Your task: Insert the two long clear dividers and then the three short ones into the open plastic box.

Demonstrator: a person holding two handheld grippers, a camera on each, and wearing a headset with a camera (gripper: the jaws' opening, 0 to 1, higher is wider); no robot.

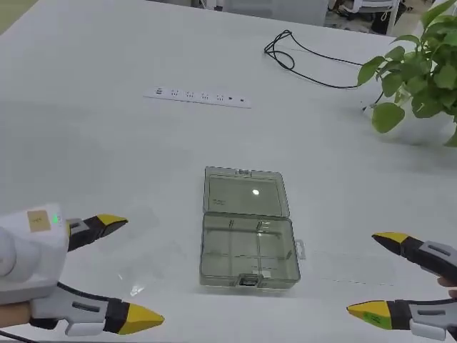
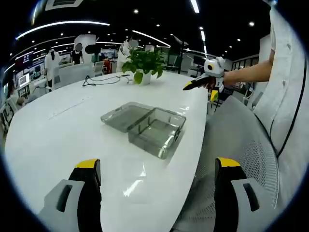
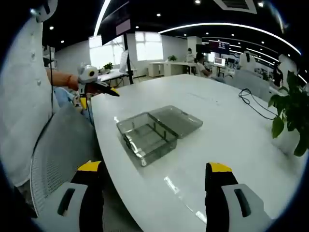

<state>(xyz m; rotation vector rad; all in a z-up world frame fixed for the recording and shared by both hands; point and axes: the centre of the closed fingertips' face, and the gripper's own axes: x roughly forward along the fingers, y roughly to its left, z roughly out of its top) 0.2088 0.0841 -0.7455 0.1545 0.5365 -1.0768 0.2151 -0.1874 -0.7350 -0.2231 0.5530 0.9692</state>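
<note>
The clear plastic box lies open near the table's front edge, its lid folded flat behind it. Faint clear partitions seem to stand in its base. A clear strip glints on the table left of the box, and another faint one lies to its right. My left gripper is open and empty left of the box, over the left strip. My right gripper is open and empty on the right. The box lies ahead of the left gripper, and likewise the box ahead of the right gripper.
A white power strip lies beyond the box, a black cable farther back, and a potted plant at the far right. The white table's front edge is close to both grippers. A mesh chair stands beside it.
</note>
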